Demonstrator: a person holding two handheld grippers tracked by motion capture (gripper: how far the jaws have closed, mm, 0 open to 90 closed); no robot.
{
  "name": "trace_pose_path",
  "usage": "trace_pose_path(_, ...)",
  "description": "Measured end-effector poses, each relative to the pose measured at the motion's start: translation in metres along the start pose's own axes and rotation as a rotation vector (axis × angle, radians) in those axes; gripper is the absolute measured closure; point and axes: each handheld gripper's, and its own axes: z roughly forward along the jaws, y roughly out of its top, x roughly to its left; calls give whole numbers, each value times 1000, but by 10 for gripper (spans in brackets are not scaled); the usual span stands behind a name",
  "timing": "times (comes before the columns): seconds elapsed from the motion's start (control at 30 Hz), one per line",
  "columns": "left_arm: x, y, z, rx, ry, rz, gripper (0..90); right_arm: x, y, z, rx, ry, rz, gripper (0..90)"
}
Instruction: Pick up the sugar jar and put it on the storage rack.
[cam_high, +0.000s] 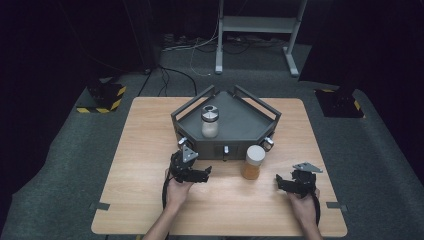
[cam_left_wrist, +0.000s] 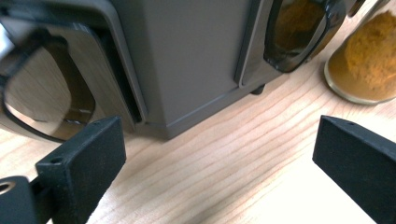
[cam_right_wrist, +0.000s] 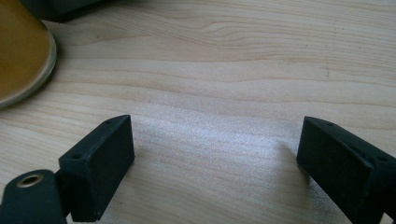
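A dark grey railed tray (cam_high: 240, 122) stands mid-table on a boxy base with small knobs on its front, seen close up in the left gripper view as the grey base (cam_left_wrist: 196, 60). On the tray stands a glass jar (cam_high: 210, 121) with pale contents and a silver lid. A white-lidded jar of orange powder (cam_high: 253, 162) stands on the wood just in front of the tray, to its right. My left gripper (cam_high: 195, 172) rests near the base's front left, open and holding nothing (cam_left_wrist: 215, 154), the orange jar (cam_left_wrist: 362, 60) off to its upper right. My right gripper (cam_high: 292, 184) sits right of that jar, open over bare wood (cam_right_wrist: 215, 158).
The wooden table (cam_high: 150, 200) has bare wood on both sides of the tray and along its near edge. Beyond it are a dark floor with cables, a white stand's legs (cam_high: 255, 30) and striped-edged bases (cam_high: 102, 97) at left and right.
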Motion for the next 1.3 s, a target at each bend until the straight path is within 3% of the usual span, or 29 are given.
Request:
trace_pose_path(0.53, 2, -10, 15, 56, -16, -18, 38, 0, 0, 0, 0, 0, 0, 109)
trace_pose_path(0.7, -3, -11, 21, 84, -11, 13, 36, 0, 0, 0, 0, 0, 0, 109)
trace_pose_path(1.3, -5, -14, 31, 115, -8, 8, 34, 0, 0, 0, 0, 0, 0, 109)
